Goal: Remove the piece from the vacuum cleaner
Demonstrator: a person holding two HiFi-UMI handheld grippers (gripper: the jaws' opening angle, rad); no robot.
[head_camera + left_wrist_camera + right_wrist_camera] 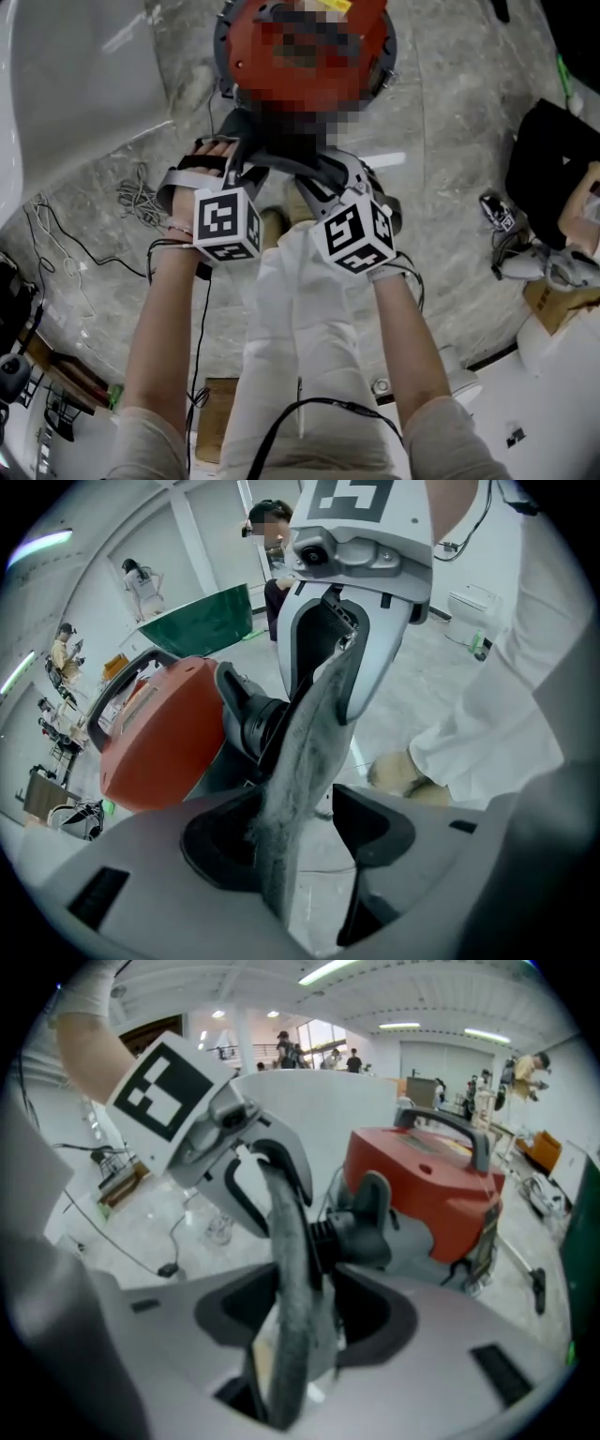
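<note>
Hovering by the hose piece (248, 719) on the near side of the orange vacuum cleaner (159, 733), left gripper (300, 841) and right gripper (300, 1316) have jaws open around a grey strip (309, 752); closing and pulling seem next.

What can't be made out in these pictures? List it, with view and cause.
- Head view: a mosaic patch covers most of the vacuum cleaner; the top edge cuts it.
- Head view: marker cubes hide the jaws of the left tool and right tool.
- Right gripper view: the grey piece crosses the black connector, hiding any join.
</note>
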